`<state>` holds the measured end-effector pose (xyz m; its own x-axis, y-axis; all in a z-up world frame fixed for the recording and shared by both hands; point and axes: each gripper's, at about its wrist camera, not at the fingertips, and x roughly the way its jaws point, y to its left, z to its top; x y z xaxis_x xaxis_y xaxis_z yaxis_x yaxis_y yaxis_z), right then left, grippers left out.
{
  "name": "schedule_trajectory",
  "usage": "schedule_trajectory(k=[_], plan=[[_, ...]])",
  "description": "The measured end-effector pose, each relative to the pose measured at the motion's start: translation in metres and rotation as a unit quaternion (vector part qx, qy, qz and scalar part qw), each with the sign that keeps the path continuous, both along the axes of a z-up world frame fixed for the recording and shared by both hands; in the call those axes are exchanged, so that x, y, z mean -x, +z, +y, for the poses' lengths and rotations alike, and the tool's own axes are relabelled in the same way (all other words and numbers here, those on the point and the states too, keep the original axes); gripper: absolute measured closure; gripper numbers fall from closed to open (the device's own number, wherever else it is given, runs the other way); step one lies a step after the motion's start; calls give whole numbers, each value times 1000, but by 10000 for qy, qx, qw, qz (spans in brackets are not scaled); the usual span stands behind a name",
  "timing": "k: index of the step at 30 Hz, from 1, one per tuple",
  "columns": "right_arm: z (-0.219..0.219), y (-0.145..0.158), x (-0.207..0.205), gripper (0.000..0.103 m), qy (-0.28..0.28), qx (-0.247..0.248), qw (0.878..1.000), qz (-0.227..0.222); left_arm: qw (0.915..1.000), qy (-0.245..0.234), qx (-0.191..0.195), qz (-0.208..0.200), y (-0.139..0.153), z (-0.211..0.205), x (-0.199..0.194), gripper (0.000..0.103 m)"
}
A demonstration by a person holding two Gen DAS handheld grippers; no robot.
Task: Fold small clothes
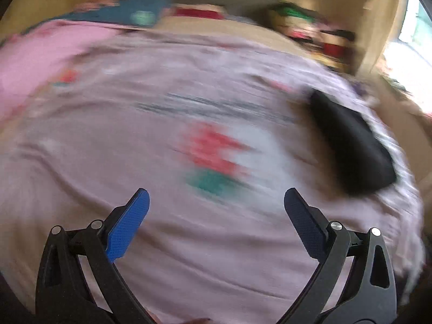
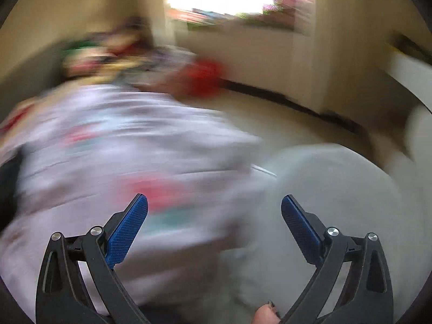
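Both views are blurred by motion. A pale pink cloth [image 1: 189, 108] with a red and green print [image 1: 213, 159] lies spread over the bed in the left wrist view. My left gripper [image 1: 216, 202] hangs above it, open, nothing between its blue pads [image 1: 129, 224]. A dark folded item [image 1: 353, 140] rests on the cloth at the right. In the right wrist view the same pale cloth [image 2: 108, 148] fills the left half, its print [image 2: 162, 197] just ahead. My right gripper [image 2: 214, 208] is open and empty, over the cloth's right edge.
A heap of colourful clothes [image 1: 310, 27] sits at the bed's far right, and a blue item [image 1: 135, 10] at the far side. A grey-white round surface [image 2: 337, 202] lies right of the bed. A red item [image 2: 202, 77] lies beyond. A fingertip [image 2: 266, 314] shows at the bottom.
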<state>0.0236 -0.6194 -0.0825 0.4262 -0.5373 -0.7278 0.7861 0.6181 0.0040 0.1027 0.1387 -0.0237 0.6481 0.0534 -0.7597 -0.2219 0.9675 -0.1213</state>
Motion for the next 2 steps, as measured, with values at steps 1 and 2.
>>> schedule_trajectory(k=[1,2], plan=[[-32,-12,8,5,-443,-82,9987,240,9984,486,-272,66,-2,41,-6,10],[-70,-25,19,5,-915,-179,9946,450,9957,786,-481,89,-3,71,-9,9]])
